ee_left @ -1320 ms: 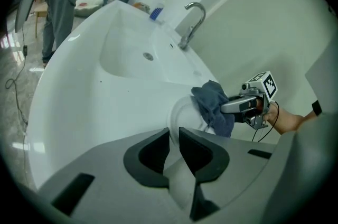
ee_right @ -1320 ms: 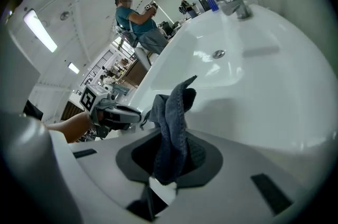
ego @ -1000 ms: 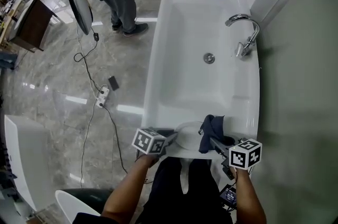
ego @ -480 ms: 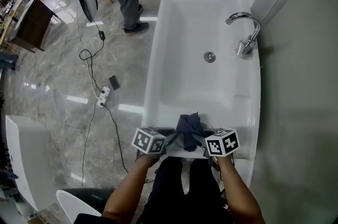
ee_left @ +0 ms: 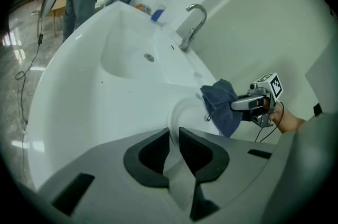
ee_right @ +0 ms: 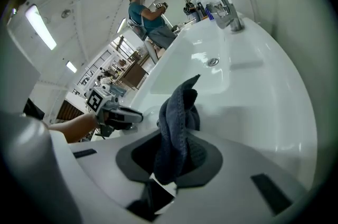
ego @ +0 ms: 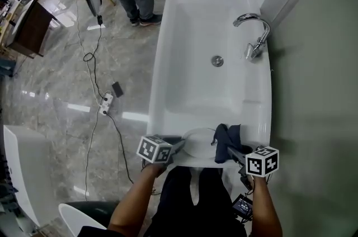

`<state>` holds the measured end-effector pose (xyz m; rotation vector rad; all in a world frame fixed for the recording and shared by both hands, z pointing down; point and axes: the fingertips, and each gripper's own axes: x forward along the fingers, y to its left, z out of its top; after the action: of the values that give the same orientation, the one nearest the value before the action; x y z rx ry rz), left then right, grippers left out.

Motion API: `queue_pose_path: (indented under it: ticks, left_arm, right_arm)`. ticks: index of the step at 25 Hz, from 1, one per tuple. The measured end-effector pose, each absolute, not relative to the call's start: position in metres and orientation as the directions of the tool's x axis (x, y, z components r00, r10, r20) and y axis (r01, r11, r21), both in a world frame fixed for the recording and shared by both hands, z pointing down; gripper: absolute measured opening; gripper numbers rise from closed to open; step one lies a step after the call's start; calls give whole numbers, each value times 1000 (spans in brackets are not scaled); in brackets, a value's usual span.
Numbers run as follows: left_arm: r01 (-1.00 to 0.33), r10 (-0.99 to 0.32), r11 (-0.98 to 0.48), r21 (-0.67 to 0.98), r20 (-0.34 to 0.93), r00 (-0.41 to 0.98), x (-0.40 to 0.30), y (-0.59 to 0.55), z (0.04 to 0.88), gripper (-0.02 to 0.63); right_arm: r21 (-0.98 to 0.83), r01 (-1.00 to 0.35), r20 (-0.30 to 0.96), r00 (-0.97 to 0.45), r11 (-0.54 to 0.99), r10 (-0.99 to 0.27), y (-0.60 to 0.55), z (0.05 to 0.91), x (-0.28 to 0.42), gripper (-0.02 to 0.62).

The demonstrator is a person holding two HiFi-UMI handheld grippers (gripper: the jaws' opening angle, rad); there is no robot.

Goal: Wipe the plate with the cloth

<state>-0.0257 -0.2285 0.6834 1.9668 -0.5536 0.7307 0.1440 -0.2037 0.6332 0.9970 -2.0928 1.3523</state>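
L tool (ee_left: 174, 136) is clamped narrow on the near rim of the white plate (ego: 197, 143), holding it at the sink's (ego: 168, 62) near edge. R tool (ee_right: 174, 150) is pinched on a dark blue cloth (ego: 226, 140), bunched up w/ a flap poking past the tips. The cloth sits at the plate's right edge; can't tell if they touch. Faucet (ego: 253, 34) & drain (ego: 217, 61) lie farther back.

The head view looks steeply down over the basin (ego: 190, 85), its faucet (ego: 251, 50) at two o'clock, while both gripper views sit low and close, facing that same faucet.
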Motion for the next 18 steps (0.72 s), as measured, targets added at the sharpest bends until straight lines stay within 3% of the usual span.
queue_pose_path:
  ticks: [6,18]
  left_arm:
    - [-632,-89,-470,616,679,729,-27,-228,681,54]
    - [-641,-105,-455,617,678,727,-25,-227,683,54]
  right_arm:
    - [-740,-553,328,-794,382,-512,-215,559,126,60]
    - [-620,-554,167,-785,555,-597,-218,508,134,60]
